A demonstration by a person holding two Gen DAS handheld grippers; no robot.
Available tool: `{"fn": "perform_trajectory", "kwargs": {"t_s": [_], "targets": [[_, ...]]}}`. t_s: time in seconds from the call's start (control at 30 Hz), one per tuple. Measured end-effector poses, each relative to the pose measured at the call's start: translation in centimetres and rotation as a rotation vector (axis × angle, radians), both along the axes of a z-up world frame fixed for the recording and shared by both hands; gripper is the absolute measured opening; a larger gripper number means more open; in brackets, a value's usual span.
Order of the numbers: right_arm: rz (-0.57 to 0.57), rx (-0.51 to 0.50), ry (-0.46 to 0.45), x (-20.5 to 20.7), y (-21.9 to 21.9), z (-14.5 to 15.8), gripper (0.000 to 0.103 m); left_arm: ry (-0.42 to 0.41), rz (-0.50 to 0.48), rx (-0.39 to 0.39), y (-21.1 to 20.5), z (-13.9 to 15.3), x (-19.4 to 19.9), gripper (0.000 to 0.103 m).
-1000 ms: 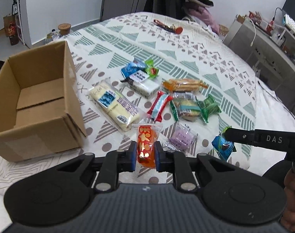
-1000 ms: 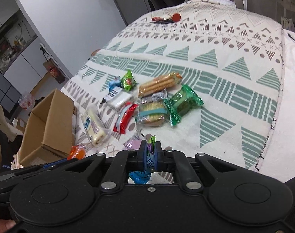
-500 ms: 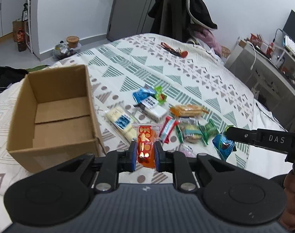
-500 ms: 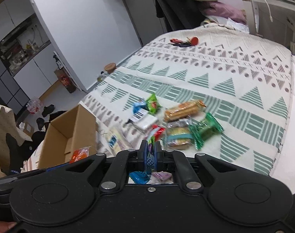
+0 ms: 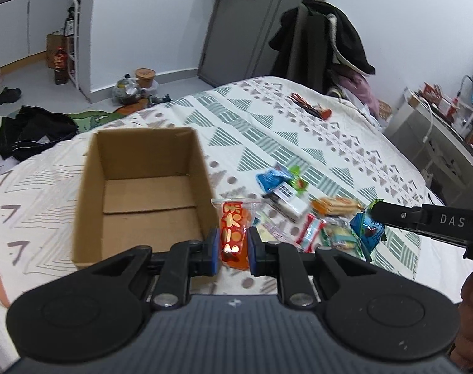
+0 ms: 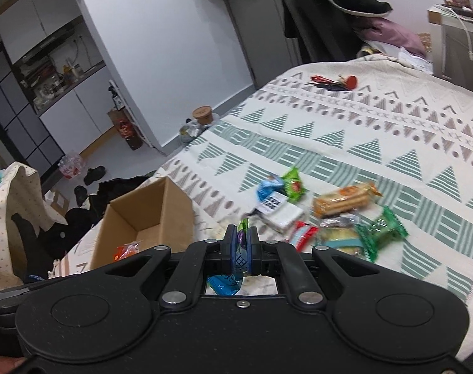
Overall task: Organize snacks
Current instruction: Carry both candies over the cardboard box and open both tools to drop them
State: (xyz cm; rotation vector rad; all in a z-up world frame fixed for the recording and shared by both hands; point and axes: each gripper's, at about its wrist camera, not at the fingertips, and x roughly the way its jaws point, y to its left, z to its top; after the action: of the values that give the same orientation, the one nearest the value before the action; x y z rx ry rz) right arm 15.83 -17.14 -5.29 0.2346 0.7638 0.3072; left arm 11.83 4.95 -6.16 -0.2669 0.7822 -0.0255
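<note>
— Where are you working?

— Over a bed with a white quilt patterned in green and grey triangles (image 5: 267, 143), in a cluttered room; an open brown cardboard box (image 5: 143, 187) sits on it beside loose snack packets (image 6: 339, 218).

— And your tongs?

— My left gripper (image 5: 233, 246) is clamped on an orange snack packet (image 5: 235, 230), raised just right of the box. My right gripper (image 6: 242, 246) pinches a blue wrapped snack (image 5: 367, 227).

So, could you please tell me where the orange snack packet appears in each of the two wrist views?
Left wrist view: the orange snack packet sits low at centre, clamped in the left gripper, just right of the cardboard box.
Right wrist view: it shows at lower left, in front of the box's near wall, partly behind the gripper body.
Shared landmark: the cardboard box.
</note>
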Motion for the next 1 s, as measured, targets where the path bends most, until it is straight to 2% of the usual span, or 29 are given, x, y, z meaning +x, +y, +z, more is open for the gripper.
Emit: {"fn": "perform_trajectory", "kwargs": {"t_s": [0.6,1.0], "targets": [[0.127,0.011,0.0,2.8,8.0,0.2,0.006,0.008,0.159,-0.027,6.5,-0.8,0.9,0.017],[0.188,-0.01,-0.016,3.5,13.4,-0.4,0.006,0.012,0.232,-0.051,8.3,-1.8,1.0,0.017]]}}
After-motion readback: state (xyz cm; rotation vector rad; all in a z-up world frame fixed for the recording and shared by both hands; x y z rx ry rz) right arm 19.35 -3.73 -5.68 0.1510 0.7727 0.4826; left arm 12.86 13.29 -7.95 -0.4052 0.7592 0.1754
